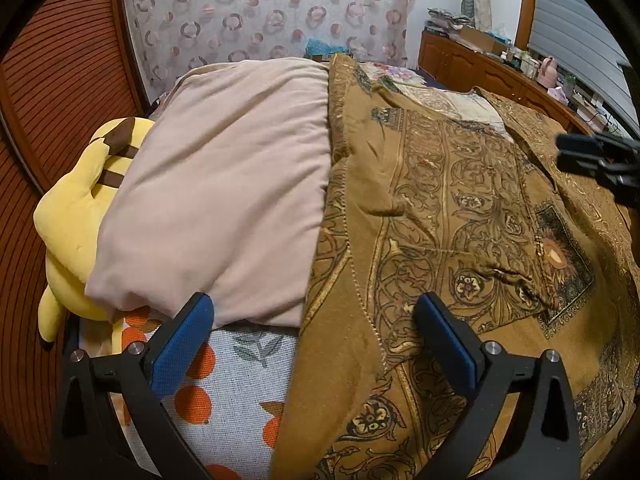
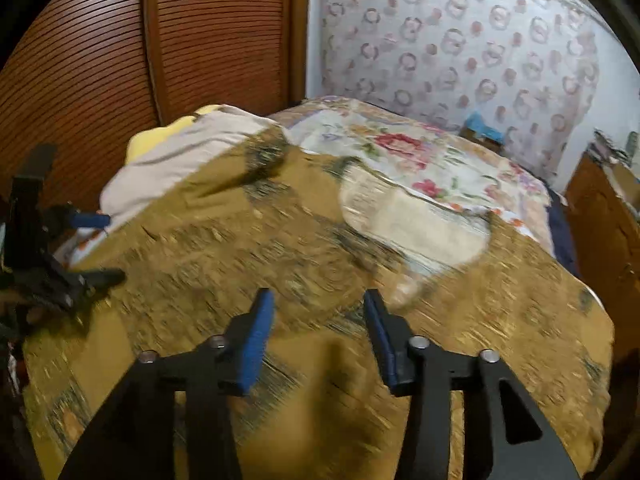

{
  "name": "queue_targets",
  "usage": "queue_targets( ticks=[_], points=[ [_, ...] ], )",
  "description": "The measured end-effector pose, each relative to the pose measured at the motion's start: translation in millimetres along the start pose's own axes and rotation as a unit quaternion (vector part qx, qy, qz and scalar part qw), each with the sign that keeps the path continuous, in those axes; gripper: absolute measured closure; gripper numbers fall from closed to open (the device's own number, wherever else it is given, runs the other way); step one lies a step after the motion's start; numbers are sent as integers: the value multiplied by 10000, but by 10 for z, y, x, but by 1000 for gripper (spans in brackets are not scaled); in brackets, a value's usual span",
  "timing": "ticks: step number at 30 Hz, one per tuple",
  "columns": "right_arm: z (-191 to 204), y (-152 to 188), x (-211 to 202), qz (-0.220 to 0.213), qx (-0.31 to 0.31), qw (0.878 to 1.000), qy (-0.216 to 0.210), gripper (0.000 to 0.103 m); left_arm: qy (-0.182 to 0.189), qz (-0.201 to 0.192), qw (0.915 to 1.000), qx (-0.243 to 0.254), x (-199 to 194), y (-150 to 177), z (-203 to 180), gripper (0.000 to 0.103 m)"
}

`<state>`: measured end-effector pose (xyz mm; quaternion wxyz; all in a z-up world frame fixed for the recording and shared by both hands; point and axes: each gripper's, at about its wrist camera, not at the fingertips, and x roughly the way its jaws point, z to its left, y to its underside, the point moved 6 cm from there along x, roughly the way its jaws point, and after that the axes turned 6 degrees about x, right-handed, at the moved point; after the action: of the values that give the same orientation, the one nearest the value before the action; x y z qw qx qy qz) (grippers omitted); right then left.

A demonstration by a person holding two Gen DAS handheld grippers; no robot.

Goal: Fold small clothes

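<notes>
Brown patterned garment (image 1: 440, 208) lies spread flat, lightly creased.

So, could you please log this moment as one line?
garment: brown patterned shirt spread on bed | left tool: open, empty, above shirt edge | right tool: open, empty, over shirt

— Left wrist view: looking down steeply and close over the brown patterned garment (image 1: 460, 216), pink pillow (image 1: 216, 184) just left, dotted curtain (image 1: 264, 12) straight behind.

— Right wrist view: tilted down less, blurred, facing that curtain (image 2: 460, 48) and the louvred door (image 2: 160, 40).

— Shared: garment, pillow, curtain; each gripper showing in the other's view.
</notes>
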<state>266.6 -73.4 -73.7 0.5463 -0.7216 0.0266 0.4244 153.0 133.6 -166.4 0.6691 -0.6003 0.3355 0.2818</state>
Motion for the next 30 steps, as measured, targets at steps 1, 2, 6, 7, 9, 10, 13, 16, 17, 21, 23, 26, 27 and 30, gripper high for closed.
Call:
queue_targets(
  ticks=[1,2,6,7,9,10,13,16,17,21,23,26,27,30],
  points=[
    [-58,36,-6,18,34,10000,14,50,-1,0,10000,1,0,0,1,2],
    [-132,117,-26,54,89,9999,50,50,1,-2,10000,1,-1,-1,2,2],
    [-301,380,-245,156,176,9992,319,50,-6,-10,10000,15,-5,-4,-13,2],
    [-398,422,-301,155,200,9989,387,50,-11,-17,10000,33,-12,-9,-28,2],
    [-541,545,-442,110,333,9981,509,50,-42,-55,9999,74,-32,-15,-49,2],
    [-620,587,-502,95,417,9976,552,47,-65,-96,9999,103,-54,-19,-62,2],
    [-867,733,-783,-15,695,9949,734,34,-122,-289,9994,122,-156,-49,-97,2],
    [-1186,891,-1023,-101,1033,9894,1016,34,-62,-538,9985,55,-329,-113,-182,2],
    [-1258,939,-1114,-111,1129,9872,1121,34,-31,-606,9981,64,-378,-134,-218,2],
    [-1595,1104,-1374,-210,1479,9790,1385,34,160,-863,9959,204,-565,-234,-473,2],
    [-1789,1146,-1444,-191,1683,9742,1493,34,264,-943,9947,321,-615,-284,-641,2],
    [-1977,1278,-1481,-102,1957,9680,1569,34,459,-986,9930,456,-620,-333,-882,2],
    [-2019,1317,-1489,-68,2064,9660,1557,34,506,-985,9927,483,-613,-340,-932,2],
    [-2058,1351,-1438,29,2339,9617,1427,34,645,-952,9917,576,-575,-349,-1119,2]
  ],
)
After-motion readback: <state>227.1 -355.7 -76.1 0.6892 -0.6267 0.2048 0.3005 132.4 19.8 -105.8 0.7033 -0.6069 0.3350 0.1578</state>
